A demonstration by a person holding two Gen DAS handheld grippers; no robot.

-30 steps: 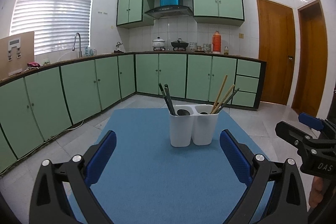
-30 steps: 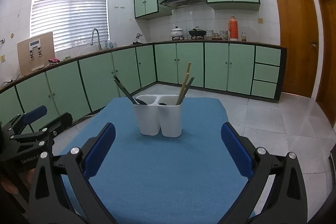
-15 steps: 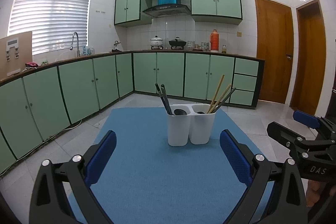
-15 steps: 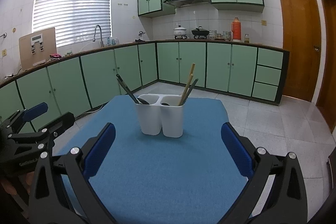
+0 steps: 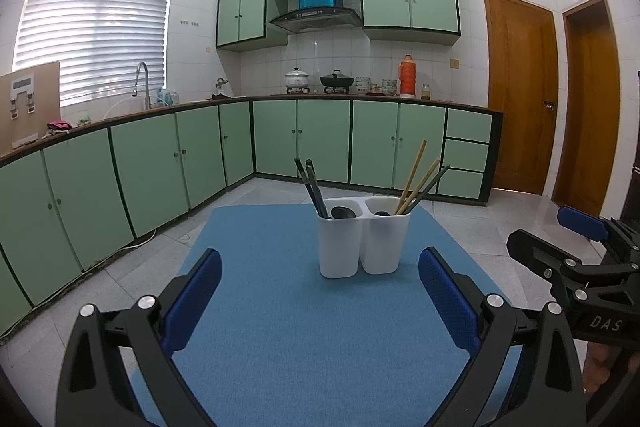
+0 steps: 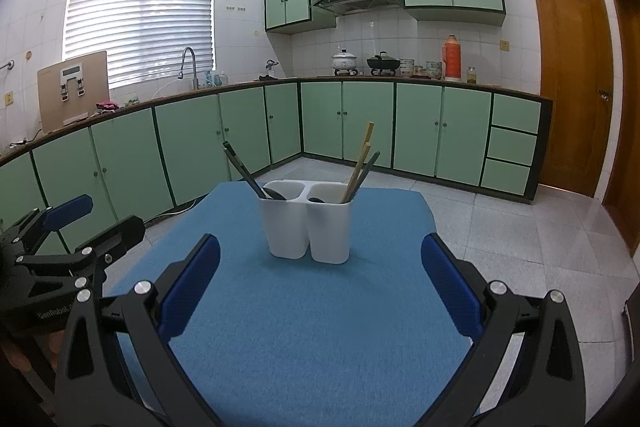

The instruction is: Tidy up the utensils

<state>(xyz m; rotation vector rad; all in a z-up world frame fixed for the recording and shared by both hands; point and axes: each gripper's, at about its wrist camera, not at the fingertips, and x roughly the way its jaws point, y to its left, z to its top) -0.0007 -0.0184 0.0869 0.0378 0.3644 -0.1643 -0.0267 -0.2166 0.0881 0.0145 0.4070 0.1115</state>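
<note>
Left wrist view: the left tool (image 5: 320, 291) hangs over the near part of a blue-covered bench (image 5: 280, 347), its blue-padded fingers (image 5: 192, 301) spread wide with nothing between them. Beyond the fingertips, toward the far edge of the bench, stands a white two-compartment utensil holder (image 5: 362, 239), upright on the blue cover. Seen from here, the holder's left compartment carries dark-handled utensils (image 5: 310, 187) leaning left and a dark spoon bowl (image 5: 343, 213) at its rim; the right compartment carries wooden chopsticks (image 5: 414, 177) and one dark stick (image 5: 434, 183), all leaning right. To the right of the holder, and off the bench edge, the right tool (image 5: 576, 251) comes into frame, one blue pad showing at its upper finger.

In the right wrist view, the right tool (image 6: 320, 291) is likewise spread wide and empty, aimed at the same holder (image 6: 308, 227), which sits well apart from its fingertips. The left tool (image 6: 76, 231) appears to the left of the holder, beside the bench edge, its two fingers apart.

Behind the holder runs a kitchen of green cabinets (image 5: 320, 143), with pots (image 5: 316, 81) and an orange flask (image 5: 408, 75) on the worktop, a window with closed blinds (image 5: 96, 23) to the left and wooden doors (image 5: 520, 119) to the right.
</note>
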